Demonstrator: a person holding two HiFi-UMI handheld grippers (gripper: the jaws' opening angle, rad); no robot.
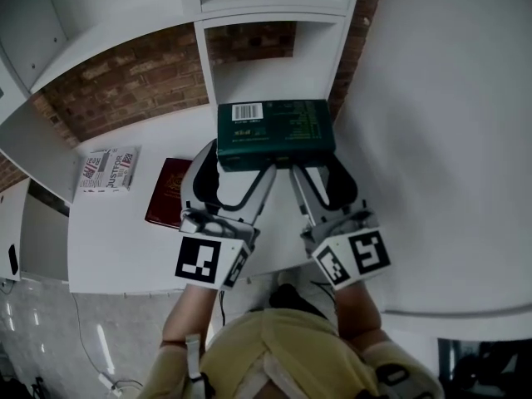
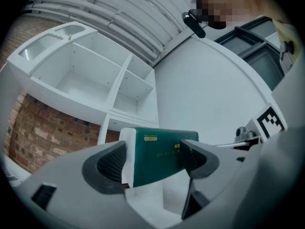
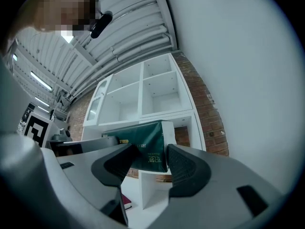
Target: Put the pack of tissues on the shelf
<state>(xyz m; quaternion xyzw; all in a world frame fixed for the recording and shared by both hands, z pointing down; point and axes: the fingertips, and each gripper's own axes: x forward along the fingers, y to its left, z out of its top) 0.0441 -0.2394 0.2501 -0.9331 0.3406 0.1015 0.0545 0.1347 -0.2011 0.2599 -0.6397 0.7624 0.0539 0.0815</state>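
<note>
In the head view a dark green pack of tissues (image 1: 275, 135) with a barcode label is held up in front of the white shelf unit (image 1: 274, 75), level with an open cubby. My left gripper (image 1: 238, 169) is shut on the pack's left part and my right gripper (image 1: 322, 171) is shut on its right part. The left gripper view has the pack (image 2: 155, 157) pinched between the two dark pads, its white end against the left pad. The right gripper view shows the pack (image 3: 145, 144) squeezed between both pads, with the shelf cubbies (image 3: 157, 92) behind it.
A dark red book (image 1: 169, 191) and a white printed packet (image 1: 108, 169) lie on the white tabletop (image 1: 116, 239) to the left. A brick wall (image 1: 125, 77) runs behind the shelf. A plain white wall (image 1: 449, 140) stands close on the right.
</note>
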